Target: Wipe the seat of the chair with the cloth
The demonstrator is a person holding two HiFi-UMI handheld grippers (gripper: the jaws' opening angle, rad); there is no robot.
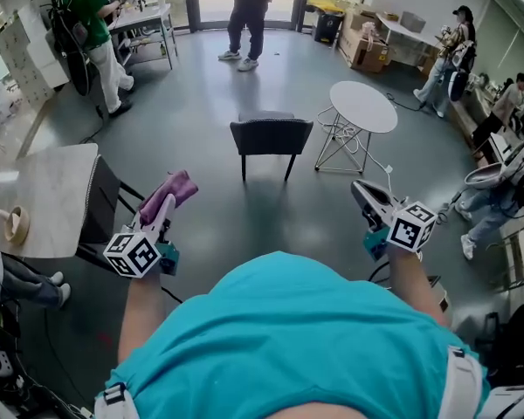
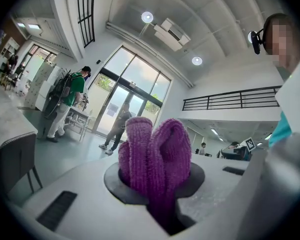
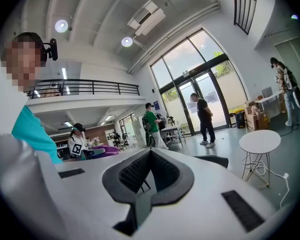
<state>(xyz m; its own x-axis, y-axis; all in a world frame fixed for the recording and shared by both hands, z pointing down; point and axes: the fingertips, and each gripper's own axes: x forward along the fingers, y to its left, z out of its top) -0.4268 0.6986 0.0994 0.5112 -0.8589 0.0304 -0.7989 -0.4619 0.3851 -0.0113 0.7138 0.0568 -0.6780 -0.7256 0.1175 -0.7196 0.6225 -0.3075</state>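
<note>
A dark chair (image 1: 271, 136) stands in the middle of the grey floor, a few steps ahead of me, its back turned my way and its seat (image 1: 265, 116) bare. My left gripper (image 1: 164, 206) is shut on a purple knitted cloth (image 1: 169, 190), which bunches up out of the jaws. In the left gripper view the cloth (image 2: 157, 154) fills the gap of the left gripper (image 2: 155, 184). My right gripper (image 1: 368, 201) is held level with the left, shut and empty. The right gripper (image 3: 151, 155) points toward the chair (image 3: 213, 160).
A round white table (image 1: 363, 106) on a wire base stands right of the chair, with a cable on the floor by it. At my left are a marble-topped table (image 1: 44, 201) and another dark chair (image 1: 99, 202). Several people stand or sit round the room's edges.
</note>
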